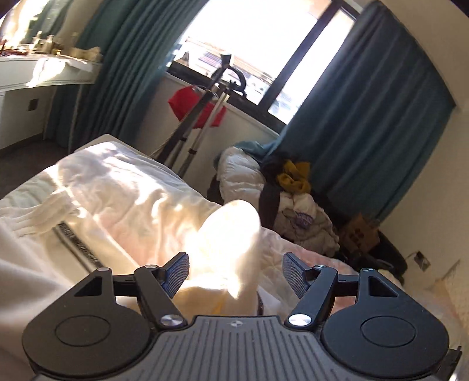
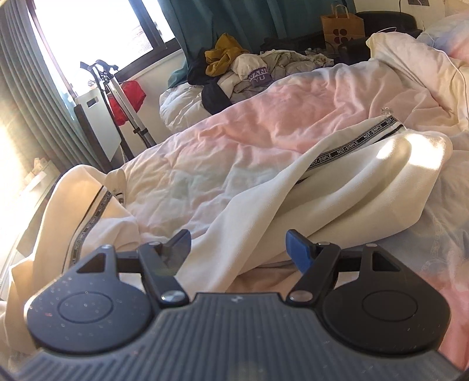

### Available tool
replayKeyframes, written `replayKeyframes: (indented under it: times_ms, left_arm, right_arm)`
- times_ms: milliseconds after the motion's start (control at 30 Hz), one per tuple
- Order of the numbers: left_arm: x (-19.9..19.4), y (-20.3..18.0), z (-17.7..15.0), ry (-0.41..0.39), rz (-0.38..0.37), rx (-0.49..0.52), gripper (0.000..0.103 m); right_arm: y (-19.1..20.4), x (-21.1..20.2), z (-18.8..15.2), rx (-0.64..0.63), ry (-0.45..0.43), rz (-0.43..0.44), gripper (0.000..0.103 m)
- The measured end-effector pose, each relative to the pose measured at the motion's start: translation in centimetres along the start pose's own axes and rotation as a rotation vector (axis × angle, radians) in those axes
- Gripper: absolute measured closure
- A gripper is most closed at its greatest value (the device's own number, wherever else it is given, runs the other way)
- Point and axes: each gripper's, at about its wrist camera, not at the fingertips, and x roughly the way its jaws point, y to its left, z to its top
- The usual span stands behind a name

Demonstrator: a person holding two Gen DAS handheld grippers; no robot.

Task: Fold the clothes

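Observation:
A cream garment (image 2: 337,187) with a black "NOT-SIMPLE" tape stripe (image 2: 351,143) lies crumpled across the pink and white duvet (image 2: 263,117). Its other end, with the same stripe, is bunched at the left (image 2: 88,211). My right gripper (image 2: 239,249) hangs open just above the garment's middle, and cloth passes under the gap untouched by the pads. In the left wrist view a blurred, sunlit fold of the cream garment (image 1: 228,231) stands between the wide jaws of my left gripper (image 1: 236,274). It lies near the left pad and clear of the right one.
A heap of mixed clothes (image 2: 234,67) sits on white bedding at the far side, also visible from the left wrist (image 1: 296,187). A metal stand (image 1: 205,117) with something red behind it rises by the window. A paper bag (image 2: 341,26) and teal curtains (image 1: 366,117) are beyond.

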Motion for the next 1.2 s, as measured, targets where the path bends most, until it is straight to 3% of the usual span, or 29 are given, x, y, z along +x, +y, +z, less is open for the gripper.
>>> replayKeyframes:
  times_ms: [167,267,367,433,567,600,733,900,1067,1200]
  left_arm:
    - [9.0,-4.5,1.4,0.103,0.064,0.058,0.031]
    - [13.7,-5.6,2.4,0.161,0.117,0.061,0.032]
    - [17.8,-5.9,3.1,0.213,0.153,0.067,0.036]
    - [19.9,-6.4,3.2,0.242,0.165,0.089,0.046]
    - [23.1,-6.3,2.9,0.273,0.19,0.063,0.077]
    - [23.5,-6.4,2.7,0.273,0.205,0.064,0.096]
    - [22.7,-7.8,1.9,0.259,0.243,0.129,0.101]
    - [16.5,-11.5,1.8,0.186,0.207,0.24,0.101]
    - [7.3,-15.2,0.4,0.106,0.107,0.341,0.101]
    - [-0.1,-17.3,-3.3,0.037,-0.004,0.406,0.101]
  right_arm:
    - [0.1,0.3,0.4,0.001,0.026,0.039,0.029]
    - [0.2,1.0,0.2,-0.004,0.046,0.071,0.029]
    - [0.4,2.3,-0.4,-0.06,0.018,0.044,0.029]
    - [0.7,3.3,-0.7,-0.117,-0.002,0.008,0.028]
    - [0.9,4.8,-0.8,-0.132,-0.003,0.07,0.028]
    - [0.8,5.1,-0.9,-0.128,-0.005,0.074,0.028]
    - [0.2,5.9,-1.0,-0.101,0.001,0.095,0.028]
    - [0.1,5.6,-0.9,-0.084,-0.015,0.119,0.028]
    - [-0.2,3.7,-0.7,-0.061,-0.041,0.148,0.028]
    - [-0.7,1.2,-0.6,-0.036,-0.072,0.192,0.028]
